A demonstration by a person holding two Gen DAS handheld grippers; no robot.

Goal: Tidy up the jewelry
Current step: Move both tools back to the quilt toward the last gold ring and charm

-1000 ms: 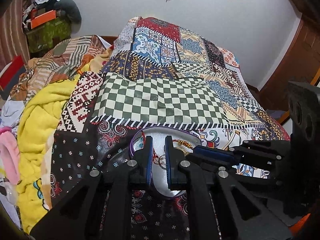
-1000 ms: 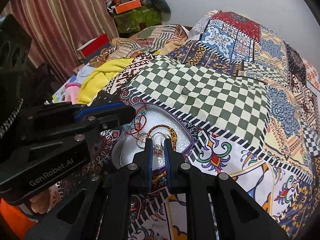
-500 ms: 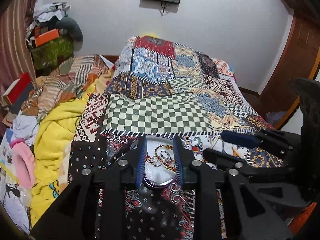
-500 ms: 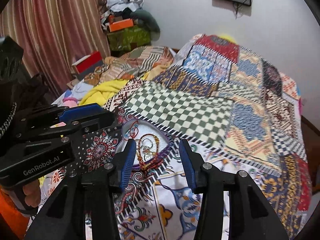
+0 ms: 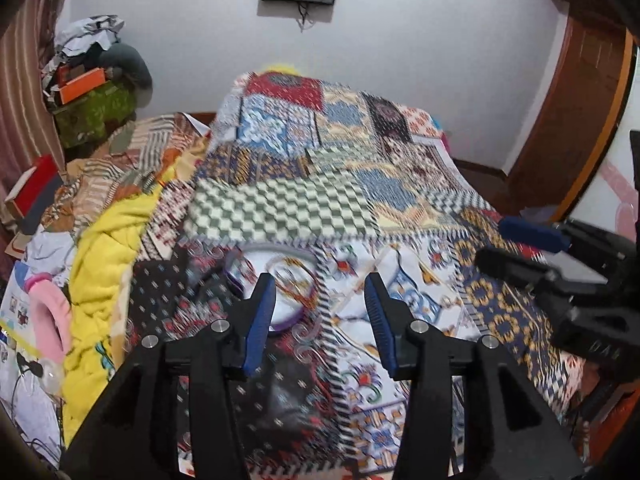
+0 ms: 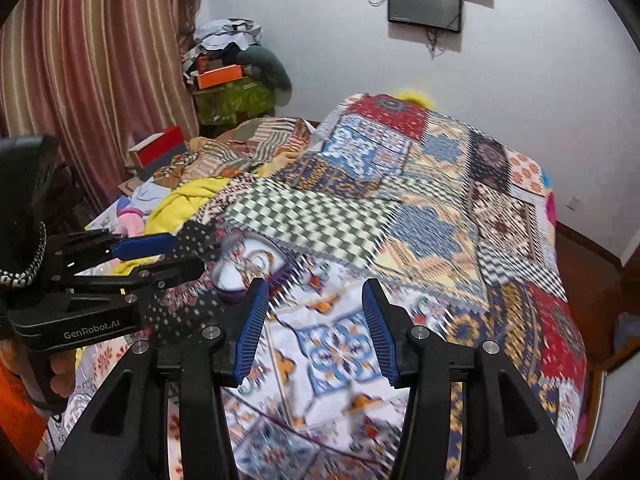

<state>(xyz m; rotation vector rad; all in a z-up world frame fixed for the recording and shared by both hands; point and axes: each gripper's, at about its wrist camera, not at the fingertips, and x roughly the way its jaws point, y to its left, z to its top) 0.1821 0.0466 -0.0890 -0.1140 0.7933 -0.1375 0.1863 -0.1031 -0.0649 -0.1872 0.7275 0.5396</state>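
The bed's patchwork cloth cover [image 5: 280,208] looks matt and soft. A fluffy yellow blanket [image 5: 104,248] lies beside it. The left tool [image 5: 320,308] is matt black plastic with ribbed blue pads [image 5: 260,316] and shiny metal screws. Striped curtains [image 6: 80,60] hang in folds.

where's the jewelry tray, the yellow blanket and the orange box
jewelry tray [image 5: 256,258], left wrist view, white inside.
yellow blanket [image 5: 108,248], left wrist view, middle fold.
orange box [image 6: 220,75], right wrist view, front face.
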